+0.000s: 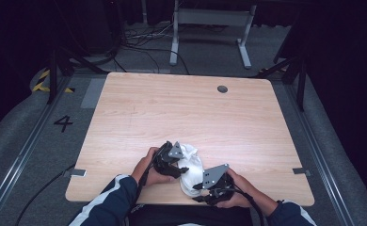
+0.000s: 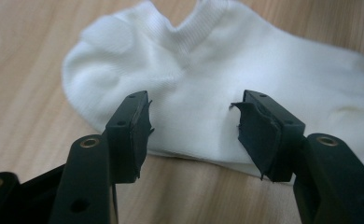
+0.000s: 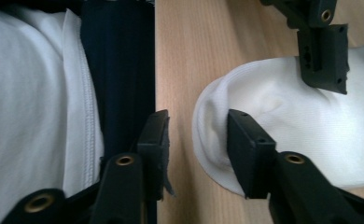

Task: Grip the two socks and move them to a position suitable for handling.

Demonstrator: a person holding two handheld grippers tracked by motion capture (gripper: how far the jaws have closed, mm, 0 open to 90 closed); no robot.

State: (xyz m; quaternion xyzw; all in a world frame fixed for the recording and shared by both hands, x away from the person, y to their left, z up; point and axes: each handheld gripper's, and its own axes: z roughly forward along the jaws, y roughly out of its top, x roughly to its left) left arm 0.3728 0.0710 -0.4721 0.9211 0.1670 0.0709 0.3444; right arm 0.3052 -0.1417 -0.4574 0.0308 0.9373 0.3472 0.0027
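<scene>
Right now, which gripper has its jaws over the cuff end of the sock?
The left gripper. Its open jaws stand over the white sock close to the ribbed cuff, while the right gripper is open at the rounded end near the table edge.

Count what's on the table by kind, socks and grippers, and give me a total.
White socks: 1 shows for sure; any layers beneath cannot be told apart
Grippers: 2, the left gripper and the right gripper
Total: 3
</scene>
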